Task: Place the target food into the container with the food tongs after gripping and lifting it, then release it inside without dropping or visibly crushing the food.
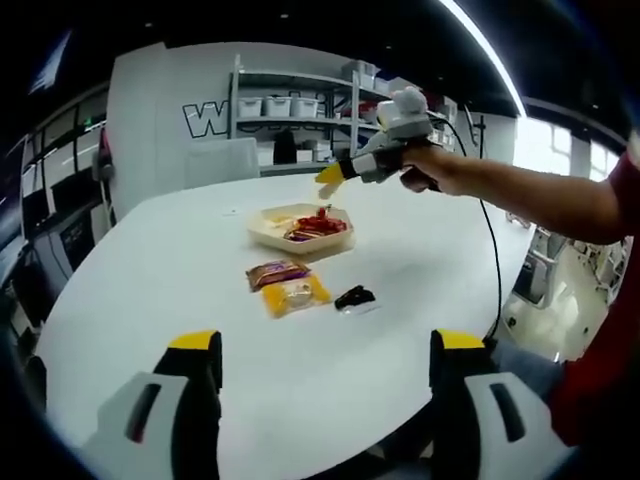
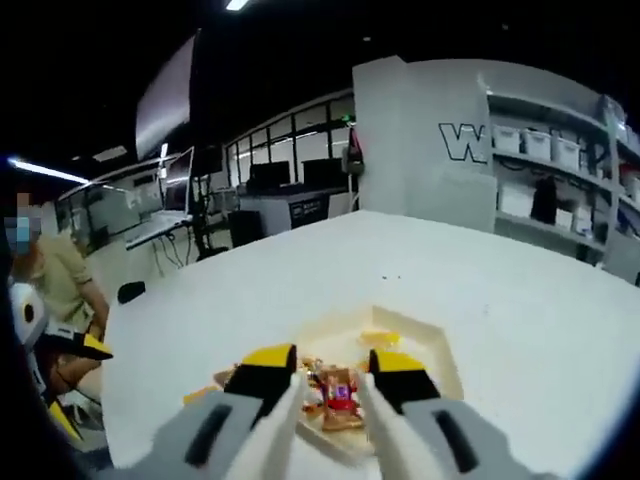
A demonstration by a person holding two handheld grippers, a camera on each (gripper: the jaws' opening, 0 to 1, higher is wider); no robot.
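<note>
A beige tray [image 1: 268, 232] on the white table holds red food packets [image 1: 318, 224]. In front of it lie a brown packet [image 1: 277, 272], a yellow packet [image 1: 296, 296] and a small black item [image 1: 355, 297]. My left gripper [image 1: 326, 352] hovers low over the near table edge, its jaws wide apart and empty. A hand holds my right gripper [image 1: 331, 177] above the tray's far side. In the right gripper view, my right gripper [image 2: 331, 364] looks down on the tray [image 2: 440, 350]. Its jaws stand a little apart, and a red packet [image 2: 339, 391] lies in the tray below the gap.
The white table [image 1: 150, 270] is broad, with bare surface to the left of the tray. Shelves with boxes [image 1: 290, 110] stand behind it. A cable [image 1: 490, 250] hangs from the right gripper. My left gripper [image 2: 80, 385] shows at the left, beside a seated person [image 2: 60, 280].
</note>
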